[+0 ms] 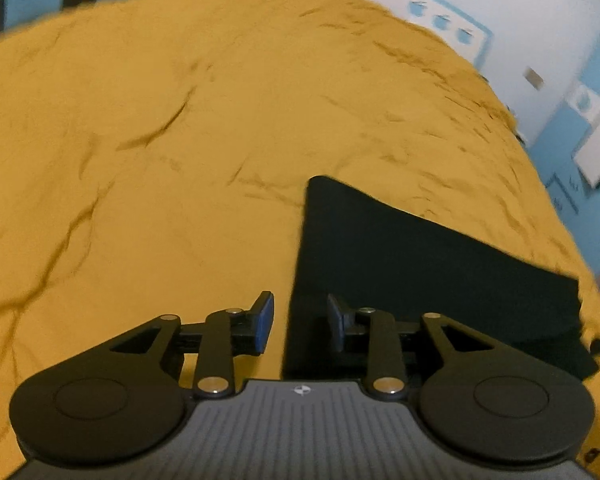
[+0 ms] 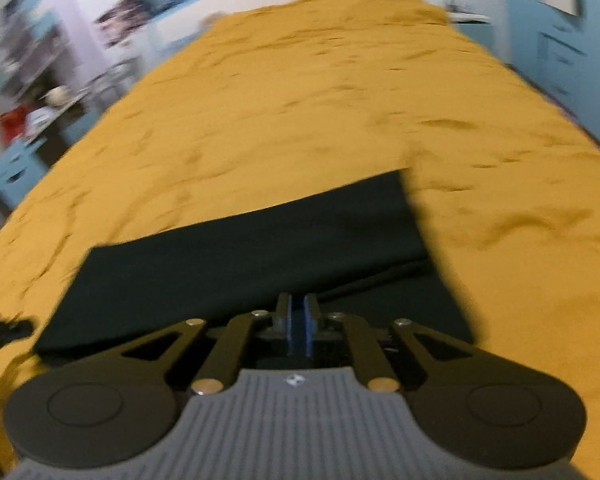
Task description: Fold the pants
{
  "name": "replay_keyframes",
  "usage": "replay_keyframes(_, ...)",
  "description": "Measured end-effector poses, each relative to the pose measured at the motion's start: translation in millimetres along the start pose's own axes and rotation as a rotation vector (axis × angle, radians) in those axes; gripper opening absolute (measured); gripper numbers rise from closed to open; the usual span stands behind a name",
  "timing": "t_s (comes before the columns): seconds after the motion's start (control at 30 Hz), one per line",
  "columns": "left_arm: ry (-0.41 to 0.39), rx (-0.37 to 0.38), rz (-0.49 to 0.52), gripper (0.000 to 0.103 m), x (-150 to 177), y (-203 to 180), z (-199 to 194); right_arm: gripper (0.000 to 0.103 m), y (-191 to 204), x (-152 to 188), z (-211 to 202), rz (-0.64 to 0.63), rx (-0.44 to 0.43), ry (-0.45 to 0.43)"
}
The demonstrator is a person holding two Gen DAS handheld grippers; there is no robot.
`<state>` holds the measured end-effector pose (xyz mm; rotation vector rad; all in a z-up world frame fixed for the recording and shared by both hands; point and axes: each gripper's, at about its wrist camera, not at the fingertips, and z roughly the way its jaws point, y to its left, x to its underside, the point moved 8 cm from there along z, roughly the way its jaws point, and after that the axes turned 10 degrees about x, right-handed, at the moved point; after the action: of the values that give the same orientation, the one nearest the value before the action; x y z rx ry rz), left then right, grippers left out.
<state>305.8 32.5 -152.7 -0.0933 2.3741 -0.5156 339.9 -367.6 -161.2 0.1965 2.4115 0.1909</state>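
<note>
Black pants (image 1: 400,260) lie folded flat in a long rectangle on the yellow bed cover (image 1: 180,120). My left gripper (image 1: 300,308) hovers over the pants' left edge, open, with its blue pads apart and nothing pinched between them. In the right wrist view the pants (image 2: 240,264) stretch across the cover (image 2: 340,100), with a fold line running near the fingers. My right gripper (image 2: 299,304) hangs above the near part of the pants with its blue pads almost together. I see no cloth lifted between them.
The yellow cover is wrinkled and spreads far beyond the pants on all sides. Blue and white furniture (image 1: 580,120) stands past the bed's right edge. Cluttered shelves (image 2: 32,80) stand past its left edge. A small black object (image 2: 4,328) lies at the pants' left end.
</note>
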Motion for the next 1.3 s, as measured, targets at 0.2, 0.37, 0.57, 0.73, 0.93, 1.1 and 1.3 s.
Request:
replay_keyframes(0.2,0.026,0.0,0.16,0.035,4,-37,-1,0.022,109,23,5,-0.171,-0.127,-0.014)
replay_keyframes(0.37,0.06,0.067,0.192,0.035,19,-61,6,0.022,150,34,23,-0.213,-0.115,-0.019)
replay_keyframes(0.57,0.092,0.162,0.202,0.035,40,-94,19,0.02,130,71,47,-0.268,0.007,0.104)
replay_keyframes(0.73,0.143,0.2,0.24,0.034,62,-118,38,0.018,115,99,44,-0.301,0.023,0.102)
replay_keyframes(0.93,0.28,0.146,0.21,0.031,106,-119,58,0.018,115,111,45,-0.347,0.036,0.078)
replay_keyframes(1.1,0.306,0.157,0.171,0.03,117,-113,52,0.018,110,115,43,-0.334,0.016,0.063)
replay_keyframes(1.3,0.222,0.2,0.199,0.031,96,-112,18,0.018,105,99,18,-0.293,-0.033,0.022)
